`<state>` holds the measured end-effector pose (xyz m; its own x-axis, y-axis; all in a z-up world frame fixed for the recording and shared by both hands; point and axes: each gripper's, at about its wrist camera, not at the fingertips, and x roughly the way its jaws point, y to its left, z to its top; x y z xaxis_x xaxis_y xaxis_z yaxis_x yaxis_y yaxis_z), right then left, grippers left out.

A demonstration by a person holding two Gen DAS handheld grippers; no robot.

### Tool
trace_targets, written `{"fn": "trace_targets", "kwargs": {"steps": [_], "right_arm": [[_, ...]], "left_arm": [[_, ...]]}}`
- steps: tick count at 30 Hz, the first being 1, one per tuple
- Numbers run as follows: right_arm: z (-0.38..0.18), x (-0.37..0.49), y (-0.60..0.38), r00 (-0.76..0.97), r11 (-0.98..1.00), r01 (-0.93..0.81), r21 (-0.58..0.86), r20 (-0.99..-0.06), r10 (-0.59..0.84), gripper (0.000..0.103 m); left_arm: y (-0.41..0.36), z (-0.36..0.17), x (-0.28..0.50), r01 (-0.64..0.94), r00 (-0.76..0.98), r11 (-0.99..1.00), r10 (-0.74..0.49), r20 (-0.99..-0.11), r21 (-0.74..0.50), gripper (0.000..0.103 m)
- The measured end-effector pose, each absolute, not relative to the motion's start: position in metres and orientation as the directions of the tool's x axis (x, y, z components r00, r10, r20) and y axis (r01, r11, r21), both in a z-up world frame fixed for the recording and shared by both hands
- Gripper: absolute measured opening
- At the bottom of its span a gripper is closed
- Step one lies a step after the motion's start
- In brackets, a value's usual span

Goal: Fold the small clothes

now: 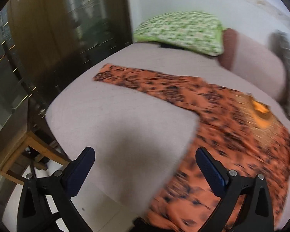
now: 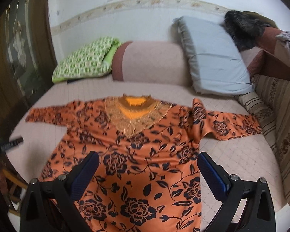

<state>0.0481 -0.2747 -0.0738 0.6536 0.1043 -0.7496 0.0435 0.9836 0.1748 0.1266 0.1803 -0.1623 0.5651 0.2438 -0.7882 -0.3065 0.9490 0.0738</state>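
Overhead, both wrist views look down on a bed (image 2: 232, 166) covered in a pale pinkish quilted sheet, set against a white wall (image 2: 106, 5) with a patterned border strip. To the left stands a dark wooden cabinet (image 1: 48, 38) with glass panels, and a small wooden stool (image 1: 19, 150) sits on the floor beside the bed. One orange top (image 2: 145, 164) with a dark flower print and a gold embroidered neckline lies flat on the sheet, both sleeves spread out sideways; the right sleeve is bunched near the shoulder. At the head of the bed are one green patterned pillow (image 2: 85, 60), one pink bolster (image 2: 154, 61) and one light blue pillow (image 2: 212, 58). The left tongs (image 1: 145, 164) are released, hovering over bare sheet at the top's left edge. The right tongs (image 2: 147, 168) are released too, above the top's lower body.
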Motion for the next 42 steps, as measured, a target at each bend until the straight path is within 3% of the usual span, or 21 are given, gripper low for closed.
{"fn": "trace_targets", "kwargs": {"steps": [6, 10, 16, 21, 25, 31, 42], "right_arm": [[-0.112, 0.06, -0.26, 0.577, 0.987, 0.024, 0.158, -0.808, 0.116, 0.102], [-0.134, 0.069, -0.259, 0.545, 0.984, 0.005, 0.18, -0.825, 0.149, 0.102], [-0.162, 0.086, -0.326, 0.545, 0.934, 0.164, 0.319, -0.818, 0.184, 0.102], [-0.186, 0.086, -0.436, 0.617, 0.812, 0.397, 0.427, -0.779, 0.108, 0.102], [-0.21, 0.079, -0.526, 0.681, 0.647, 0.522, 0.556, -0.729, 0.076, 0.099], [-0.271, 0.091, -0.642, 0.686, 0.42, 0.638, 0.646, -0.724, 0.071, 0.08], [-0.352, 0.138, -0.722, 0.646, 0.304, 0.721, 0.622, -0.763, 0.028, 0.079]], "left_arm": [[0.263, -0.19, 0.194, -0.436, 0.47, 0.896, 0.309, -0.827, 0.087, 0.103], [0.277, -0.195, 0.211, -0.477, 0.429, 0.869, 0.358, -0.829, 0.129, 0.103], [0.192, -0.175, 0.202, -0.374, 0.555, 0.92, 0.325, -0.766, 0.12, 0.103], [0.063, -0.168, 0.215, -0.135, 0.624, 0.991, 0.069, -0.778, -0.021, 0.103], [-0.03, -0.19, 0.239, 0.029, 0.563, 0.998, -0.055, -0.824, -0.047, 0.103], [-0.095, -0.226, 0.248, 0.091, 0.576, 0.996, -0.066, -0.815, -0.017, 0.103], [-0.121, -0.247, 0.265, 0.14, 0.613, 0.988, -0.031, -0.79, 0.07, 0.103]]}}
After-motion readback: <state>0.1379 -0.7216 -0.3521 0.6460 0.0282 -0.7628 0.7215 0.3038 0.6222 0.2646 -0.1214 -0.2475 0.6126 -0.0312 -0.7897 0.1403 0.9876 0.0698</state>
